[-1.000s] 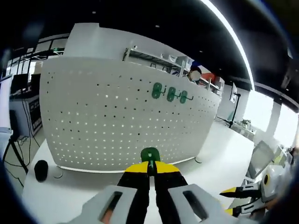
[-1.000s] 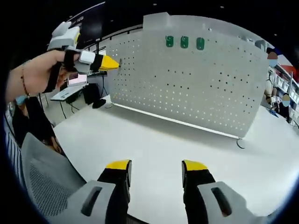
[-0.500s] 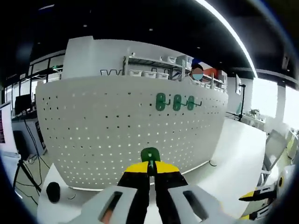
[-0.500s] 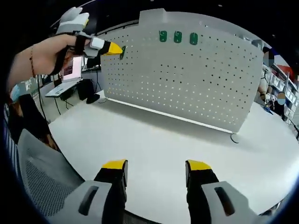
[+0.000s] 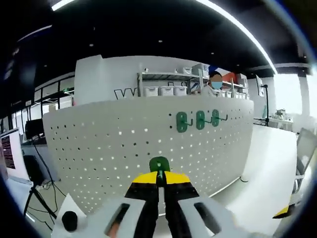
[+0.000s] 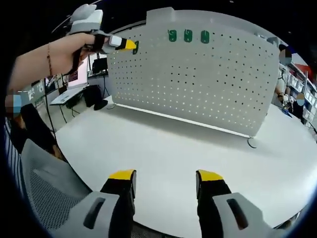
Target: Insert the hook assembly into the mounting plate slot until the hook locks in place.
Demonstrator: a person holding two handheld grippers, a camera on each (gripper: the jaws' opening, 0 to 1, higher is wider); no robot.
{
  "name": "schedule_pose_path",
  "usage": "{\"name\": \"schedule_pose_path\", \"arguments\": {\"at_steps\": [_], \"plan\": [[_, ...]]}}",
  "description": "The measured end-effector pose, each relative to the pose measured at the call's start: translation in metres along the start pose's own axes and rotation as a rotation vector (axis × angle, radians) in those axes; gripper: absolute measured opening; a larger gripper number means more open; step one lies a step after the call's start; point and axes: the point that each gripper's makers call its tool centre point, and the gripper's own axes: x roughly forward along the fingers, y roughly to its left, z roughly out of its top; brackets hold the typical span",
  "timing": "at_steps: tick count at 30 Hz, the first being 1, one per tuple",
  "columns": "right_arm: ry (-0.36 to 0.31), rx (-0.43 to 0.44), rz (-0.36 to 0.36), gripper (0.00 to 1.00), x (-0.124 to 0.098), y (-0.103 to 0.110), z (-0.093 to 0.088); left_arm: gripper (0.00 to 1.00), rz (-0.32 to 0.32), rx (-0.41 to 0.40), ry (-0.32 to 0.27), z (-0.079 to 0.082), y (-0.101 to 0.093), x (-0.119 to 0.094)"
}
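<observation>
A green hook [image 5: 159,165] sticks up from between the yellow tips of my left gripper [image 5: 159,177], which is shut on it. It hangs in front of the white pegboard [image 5: 138,148], a little away from its face. Three green hooks [image 5: 198,120] hang in a row near the board's top edge, up and to the right. In the right gripper view the left gripper [image 6: 130,45] with its green hook [image 6: 135,46] is held by a hand near the pegboard [image 6: 198,84] upper left, left of the three hung hooks [image 6: 188,35]. My right gripper [image 6: 165,178] stands open low over the white table [image 6: 163,148], empty.
The pegboard stands upright on the white table, with small feet at its ends [image 6: 252,144]. A black round object [image 5: 69,220] sits by the board's left end. A grey mesh chair [image 6: 44,183] is at the lower left. Shelves and a person [image 5: 215,82] are behind the board.
My left gripper has risen with the hook and moved toward the pegboard's upper part; the board's top row now sits closer to its level. The right gripper has stayed open and almost still.
</observation>
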Motion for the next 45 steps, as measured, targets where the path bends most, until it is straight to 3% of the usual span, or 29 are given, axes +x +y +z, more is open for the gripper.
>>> {"name": "schedule_pose_path", "arguments": {"at_steps": [14, 19, 35, 45], "plan": [[0.004, 0.008, -0.008, 0.44, 0.001, -0.002, -0.001, 0.01, 0.064, 0.07, -0.117, 0.031, -0.001, 0.025], [0.003, 0.025, -0.011, 0.43, 0.0, -0.004, -0.001, 0.02, 0.083, 0.145, -0.153, 0.04, -0.004, 0.034], [0.007, 0.067, 0.0, 0.41, 0.001, -0.005, -0.001, 0.02, 0.153, 0.07, -0.197, 0.061, -0.004, 0.061], [-0.002, 0.108, 0.004, 0.39, -0.001, -0.008, 0.001, 0.02, 0.181, 0.062, -0.183, 0.055, 0.0, 0.07]]}}
